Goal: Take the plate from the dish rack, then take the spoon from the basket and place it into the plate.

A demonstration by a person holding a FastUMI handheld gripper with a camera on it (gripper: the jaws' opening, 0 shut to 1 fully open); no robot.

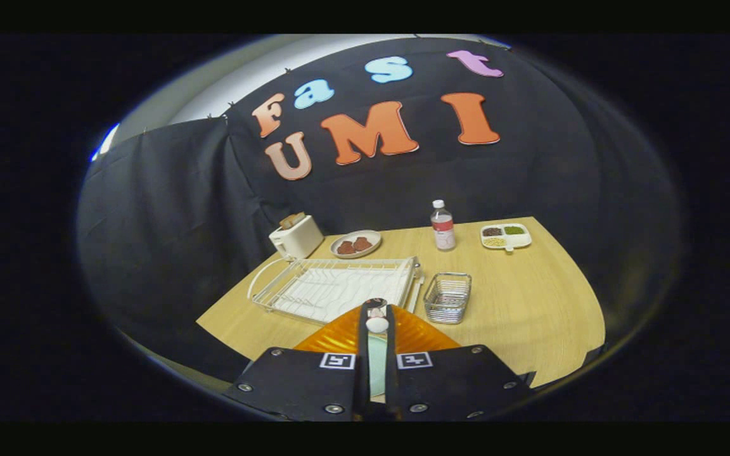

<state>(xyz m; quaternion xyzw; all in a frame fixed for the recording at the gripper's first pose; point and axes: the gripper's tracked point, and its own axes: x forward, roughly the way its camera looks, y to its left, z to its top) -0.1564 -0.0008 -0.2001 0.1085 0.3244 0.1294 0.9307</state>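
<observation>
I see the worktop [530, 304], with the dish rack [333, 288] beyond the fingers and the wire basket [448, 297] just right of it. The orange plate [416, 332] lies directly beneath my gripper [376, 316]. The fingers are clenched on the spoon [377, 325], its handle running back between them. Open worktop lies to the right.

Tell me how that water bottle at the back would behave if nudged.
The bottle is tall and narrow and stands upright, so a high push would likely tip it. Its round body would probably roll afterwards. It looks like thin plastic, likely light. The gripper is shut on a spoon.
</observation>
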